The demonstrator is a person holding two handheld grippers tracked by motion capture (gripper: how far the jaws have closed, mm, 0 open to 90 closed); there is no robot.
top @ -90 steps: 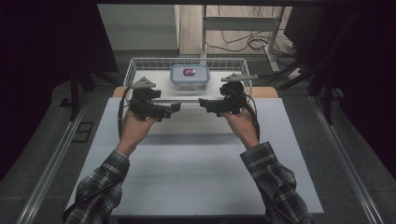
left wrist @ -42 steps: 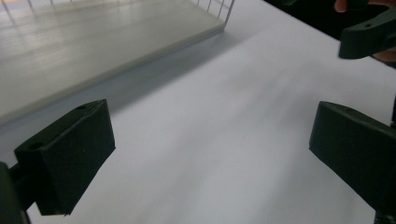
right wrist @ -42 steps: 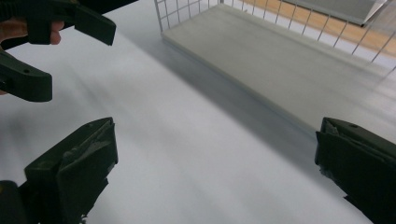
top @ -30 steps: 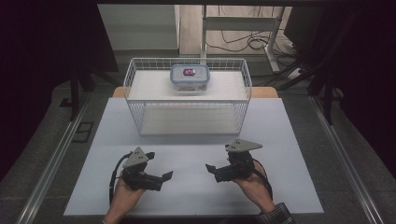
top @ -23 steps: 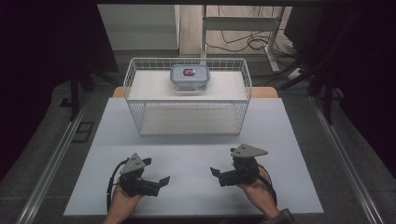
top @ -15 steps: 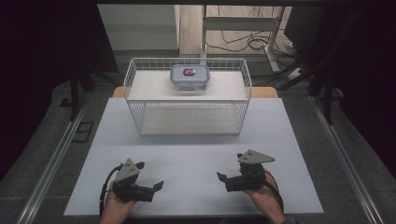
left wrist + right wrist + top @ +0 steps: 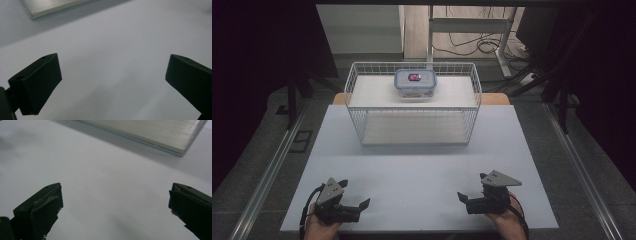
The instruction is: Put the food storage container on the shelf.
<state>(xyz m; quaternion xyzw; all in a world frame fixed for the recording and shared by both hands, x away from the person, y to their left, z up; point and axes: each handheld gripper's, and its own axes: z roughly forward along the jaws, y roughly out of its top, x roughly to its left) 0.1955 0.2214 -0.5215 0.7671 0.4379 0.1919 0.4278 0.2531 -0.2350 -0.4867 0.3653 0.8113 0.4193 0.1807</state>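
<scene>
hands (image 7: 319, 229) being cut off by bottom edge, high view | label on container lid (image 7: 415, 77) being rendered too small to read

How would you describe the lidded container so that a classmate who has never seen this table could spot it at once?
Start at the white table, then look to its far side, where a white wire basket stands. Inside it, towards the back and near the middle, sits the clear plastic container. It has a blue-rimmed lid with a small red and dark label on top.
</scene>
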